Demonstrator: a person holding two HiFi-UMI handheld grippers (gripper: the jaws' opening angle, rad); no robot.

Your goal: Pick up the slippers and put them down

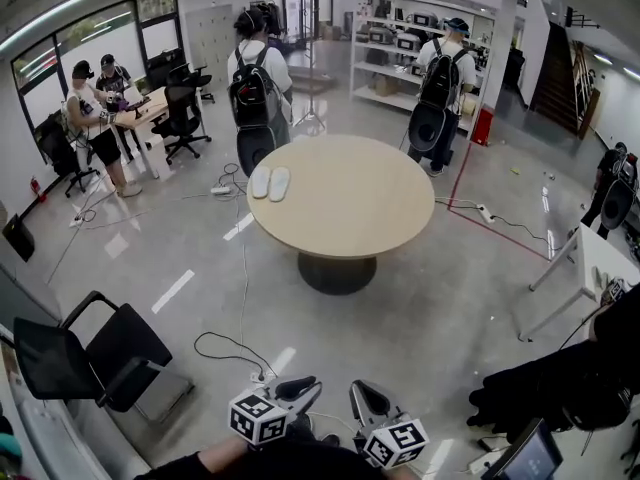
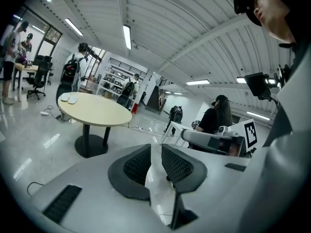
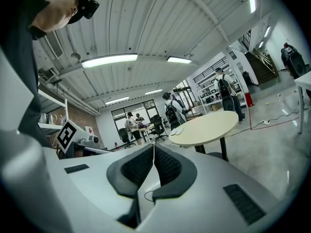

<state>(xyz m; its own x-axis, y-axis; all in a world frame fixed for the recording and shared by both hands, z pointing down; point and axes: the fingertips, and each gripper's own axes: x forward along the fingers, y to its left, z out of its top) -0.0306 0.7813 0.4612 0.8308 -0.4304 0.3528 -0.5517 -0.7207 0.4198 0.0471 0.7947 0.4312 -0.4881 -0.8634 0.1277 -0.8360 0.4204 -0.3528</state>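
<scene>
Marker-cube left hand-held gripper, slippers on table

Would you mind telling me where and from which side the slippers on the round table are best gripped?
Probably the long outer edge of the pair. The slippers lie flat, side by side, close to the rim of the table on its far left in the head view, so come from that side and close the jaws over sole and upper.

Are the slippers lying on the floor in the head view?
No, both slippers lie side by side on the table, near its far left edge.
</scene>
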